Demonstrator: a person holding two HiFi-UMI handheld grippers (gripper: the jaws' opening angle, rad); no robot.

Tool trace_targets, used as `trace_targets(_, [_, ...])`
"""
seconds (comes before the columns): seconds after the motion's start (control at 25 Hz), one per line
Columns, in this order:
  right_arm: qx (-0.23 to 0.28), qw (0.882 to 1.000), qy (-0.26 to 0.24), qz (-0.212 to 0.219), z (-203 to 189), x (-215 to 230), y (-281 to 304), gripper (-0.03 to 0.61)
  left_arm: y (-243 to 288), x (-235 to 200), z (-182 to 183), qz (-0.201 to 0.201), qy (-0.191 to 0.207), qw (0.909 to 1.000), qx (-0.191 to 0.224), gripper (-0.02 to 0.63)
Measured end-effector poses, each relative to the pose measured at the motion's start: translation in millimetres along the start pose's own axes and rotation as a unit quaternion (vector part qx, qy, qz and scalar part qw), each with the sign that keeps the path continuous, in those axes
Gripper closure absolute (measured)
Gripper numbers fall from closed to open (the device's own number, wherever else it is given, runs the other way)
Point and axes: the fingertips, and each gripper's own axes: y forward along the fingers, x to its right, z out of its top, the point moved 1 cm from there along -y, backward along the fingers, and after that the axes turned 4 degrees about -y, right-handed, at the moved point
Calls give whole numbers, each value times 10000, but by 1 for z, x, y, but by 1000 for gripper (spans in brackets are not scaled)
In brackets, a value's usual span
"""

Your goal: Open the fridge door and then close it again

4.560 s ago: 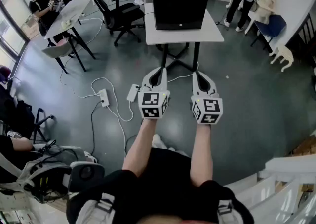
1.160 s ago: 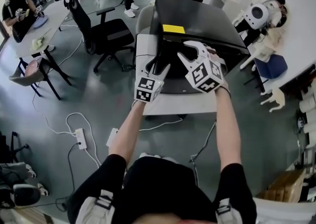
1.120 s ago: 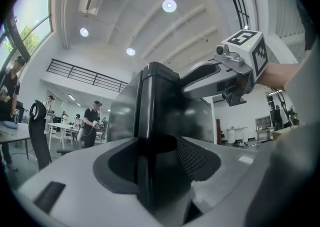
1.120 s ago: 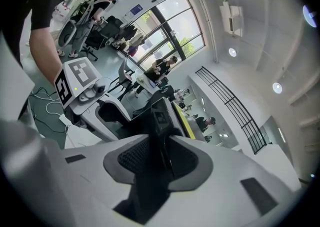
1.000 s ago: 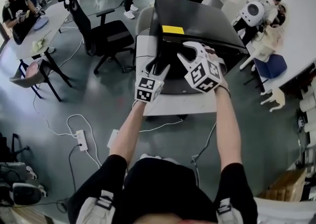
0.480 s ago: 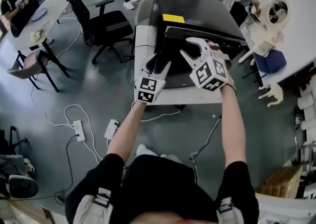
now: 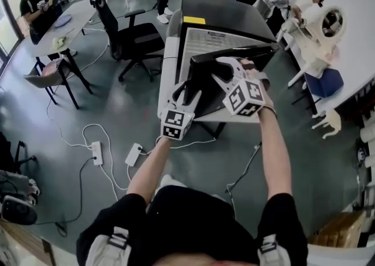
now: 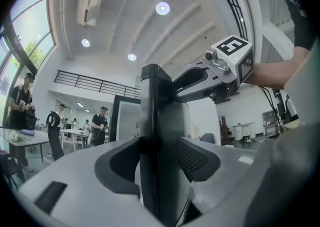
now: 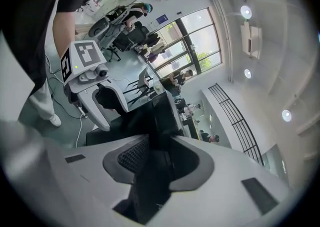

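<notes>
**Item 1.** Compact black box-shaped fridge (image 7: 225, 10). It stands on a white rectangular table (image 7: 171, 60), which shows as a bare strip along the fridge's left side.

**Item 2.** Flat black slab door (image 7: 211, 92). It is partly swung out from the fridge's front. Its free edge is at the fridge's left and its far end meets the fridge at the right. A pale interior shows between the door's top and the fridge's body.

**Item 3.** Left gripper (image 8: 159, 157). It is clamped on the door's upright free edge at the fridge's front left, and the dark slab fills the space between its pads.

**Item 4.** Right gripper (image 9: 160, 158). It straddles the door's top edge, nearer the fridge's right. Its jaws have just been opening a little with the door between them, and the pads appear to lie against it.

**Handling note (judgement).** The step in hand is probably swinging the door on its hinge.
- Move both grippers together along one arc about the fridge's right side, never in a straight pull. A straight pull would drag the fridge across the table or twist the slab out of the pads.
- Keep each pair of jaws square to the edge it holds.
- Let the firmer left gripper lead, and tighten the right gripper if its hold slackens.
- Slow down before the hinge's limit, then return along the same arc until the door seats flush on the fridge.
</notes>
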Motion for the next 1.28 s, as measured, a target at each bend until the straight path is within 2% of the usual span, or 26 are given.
trace_targets(0.32, [550, 9975, -437, 36, -24, -56, -110, 465, -53, 133, -11, 493, 232, 9985, -65, 400])
trace_targets(0.48, [740, 9949, -664, 160, -51, -79, -167, 460, -64, 211, -17, 575, 297, 9978, -162, 400])
trace_targets(0.68, [739, 9936, -807, 265, -89, -94, -225, 459, -64, 293, -20, 191, 188, 9993, -256, 400])
trace_targets(0.84, [634, 9944, -828, 176, -119, -99, -256, 456, -54, 341, -23, -53, 285, 9984, -479, 402])
trace_targets(1.12, [395, 9963, -765, 59, -157, -104, -287, 454, -31, 394, -38, -535, 611, 9930, -854, 403])
trace_targets(1.28, [276, 9977, -608, -94, -170, -103, -297, 451, -23, 409, -38, -674, 629, 9914, -933, 408])
